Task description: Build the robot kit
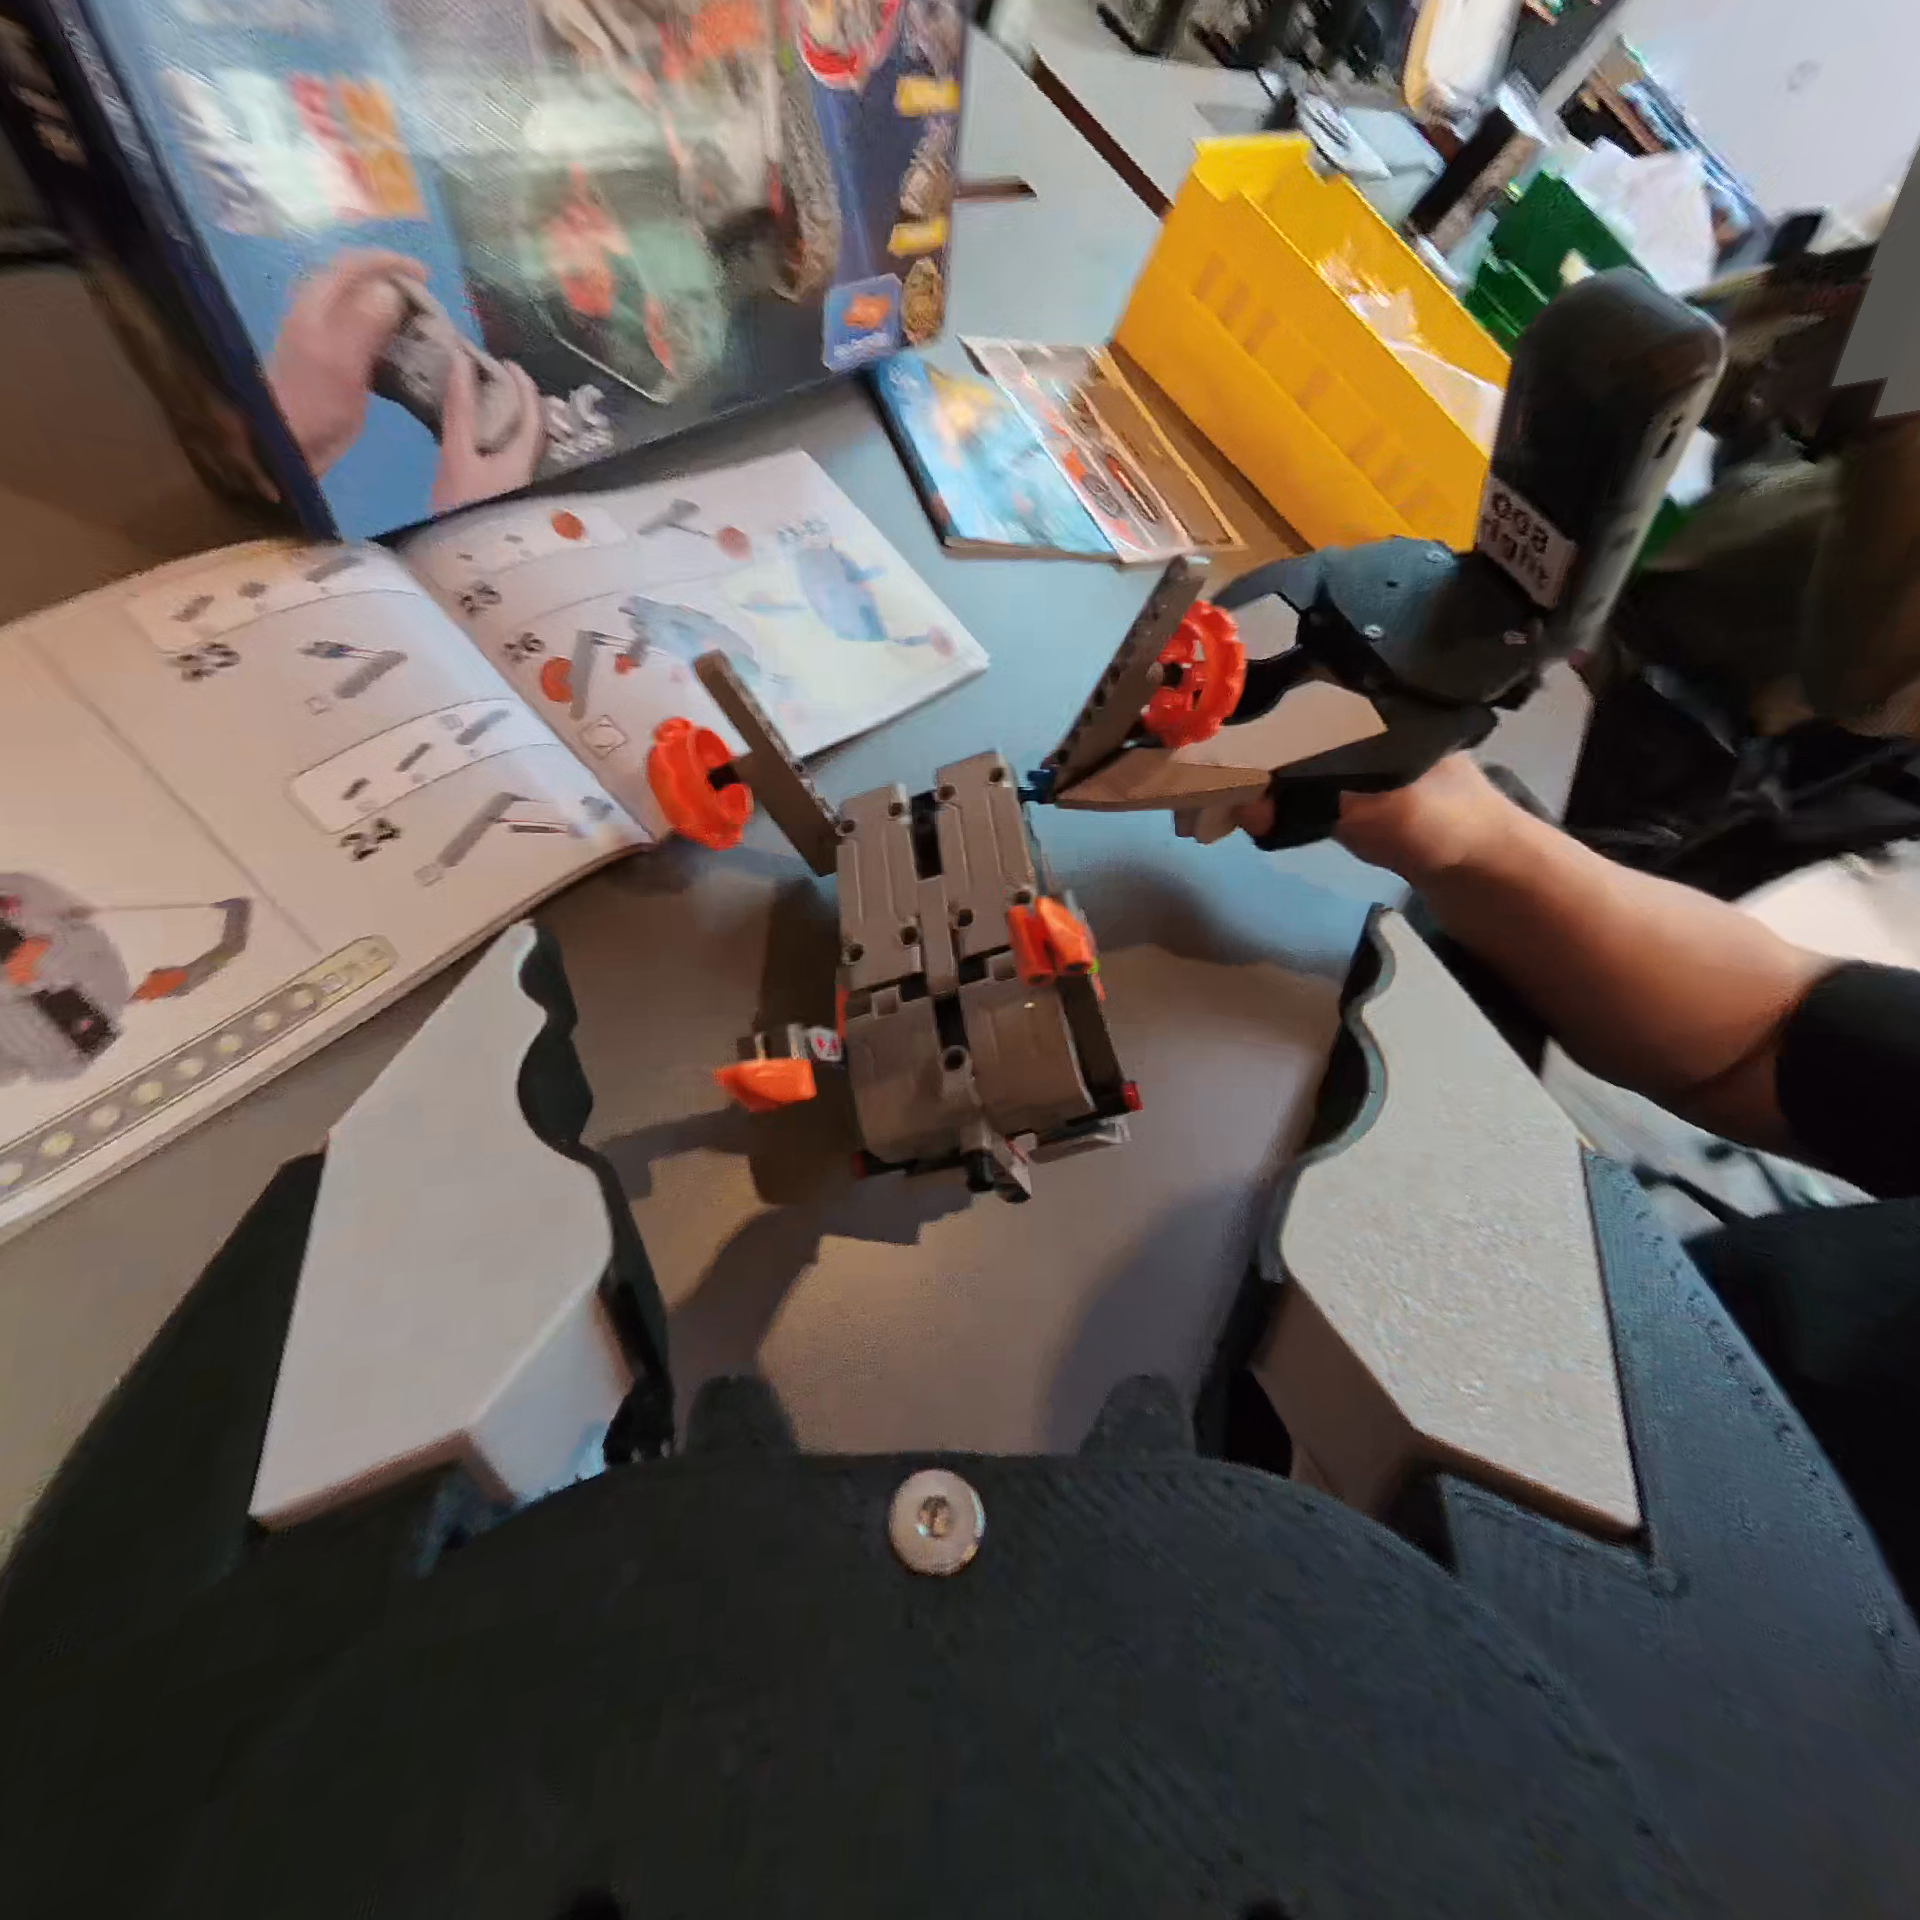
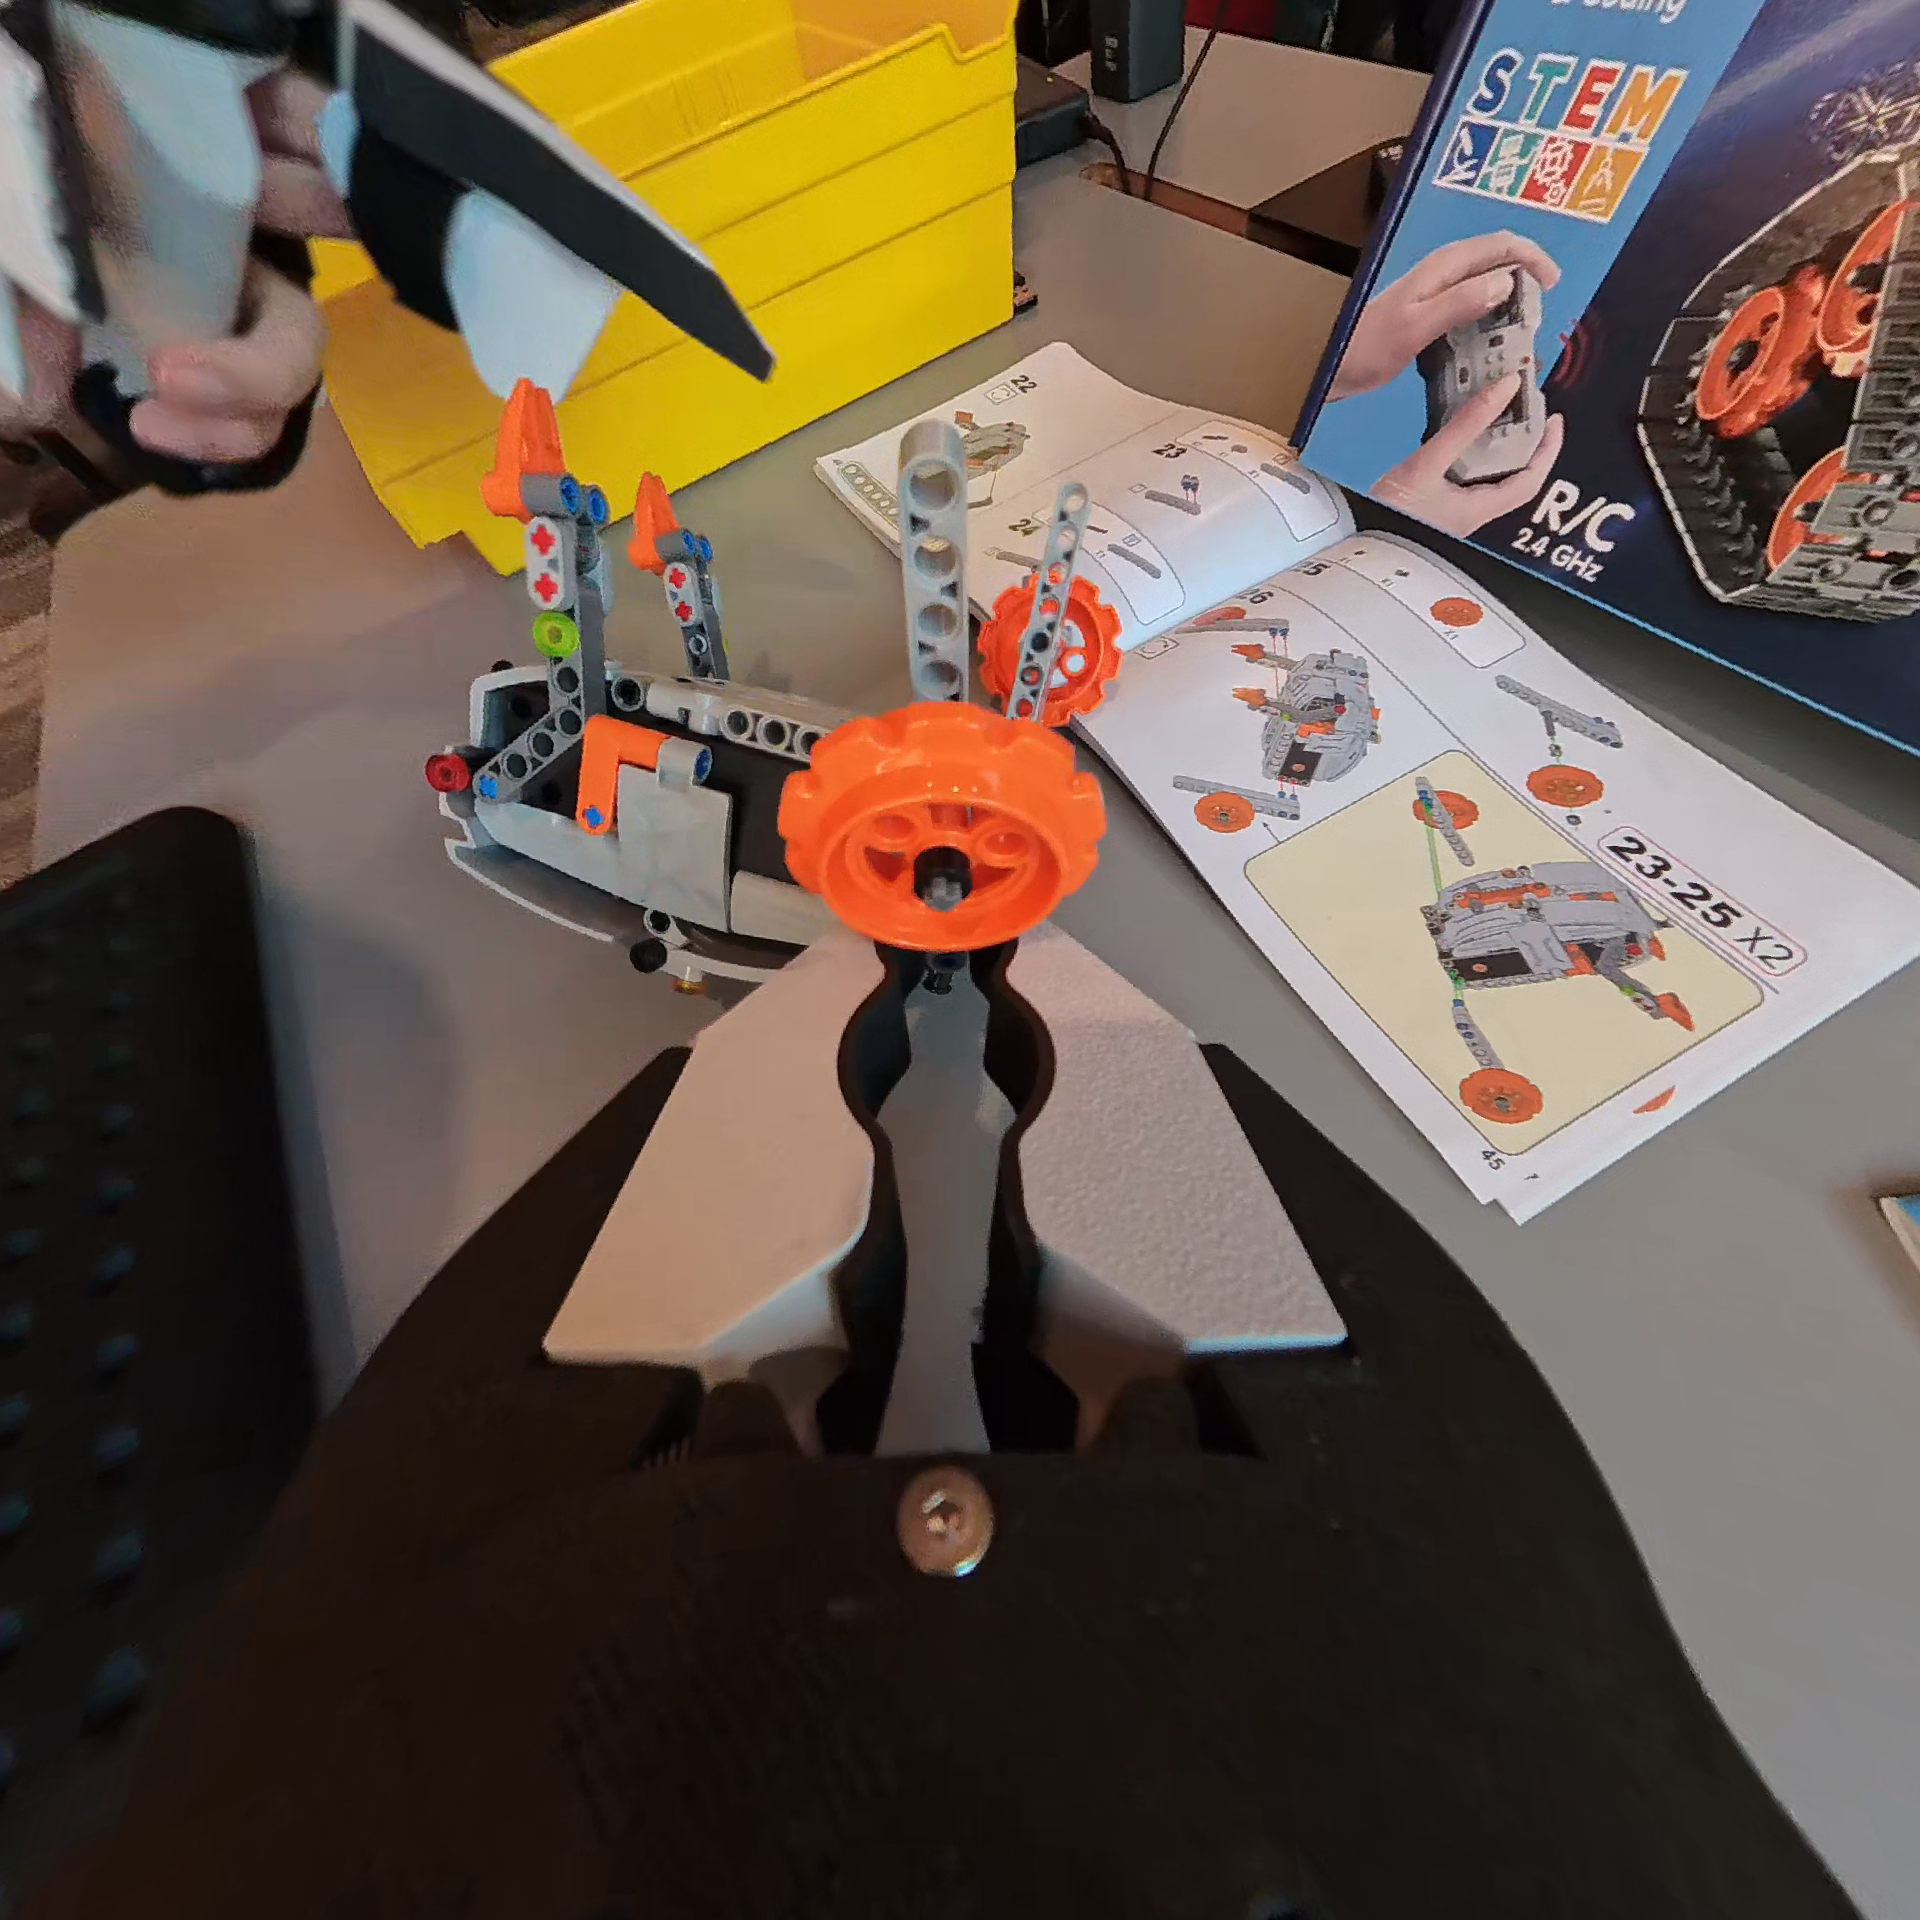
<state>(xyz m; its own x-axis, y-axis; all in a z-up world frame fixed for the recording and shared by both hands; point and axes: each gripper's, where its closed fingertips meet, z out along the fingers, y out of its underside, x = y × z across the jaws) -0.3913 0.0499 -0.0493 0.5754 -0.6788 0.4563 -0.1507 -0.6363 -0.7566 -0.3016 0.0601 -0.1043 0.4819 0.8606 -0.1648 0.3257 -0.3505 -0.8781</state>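
While the left gripper (image 1: 951, 1049) is held over the grey table (image 1: 1039, 1351) in the left wrist view, its fingers are spread wide apart and nothing is gripped; the grey brick model (image 1: 956, 977) is seen between them at frame centre, apparently below the tips, contact not clear. A grey beam with an orange wheel (image 1: 698, 769) sticks out of the model toward the upper left. At right of centre the right gripper (image 1: 1164, 774) is seen, held by a hand (image 1: 1403, 821), its fingers closed on the lower end of a second holed beam (image 1: 1122, 665) carrying another orange wheel (image 1: 1195, 675), right at the model's far corner. An open instruction booklet (image 1: 312, 727) lies at left, a blue toy box (image 1: 499, 229) stands at upper left, a yellow bin (image 1: 1309, 343) sits at upper right, and a smaller booklet (image 1: 1039, 457) lies before the bin.

Right wrist view: the right gripper (image 2: 940, 961) is at frame centre, fingers pinched together on the base of the beam part just under the large orange wheel (image 2: 940, 826). The model (image 2: 623, 790) lies just left of the wheel on the table (image 2: 312, 675), orange-tipped arms pointing up. The left gripper (image 2: 499, 229) is seen blurred at upper left, fingers apart. The yellow bin (image 2: 831, 187) is at top centre, the open booklet (image 2: 1455, 831) at right, the box (image 2: 1662, 312) at upper right.
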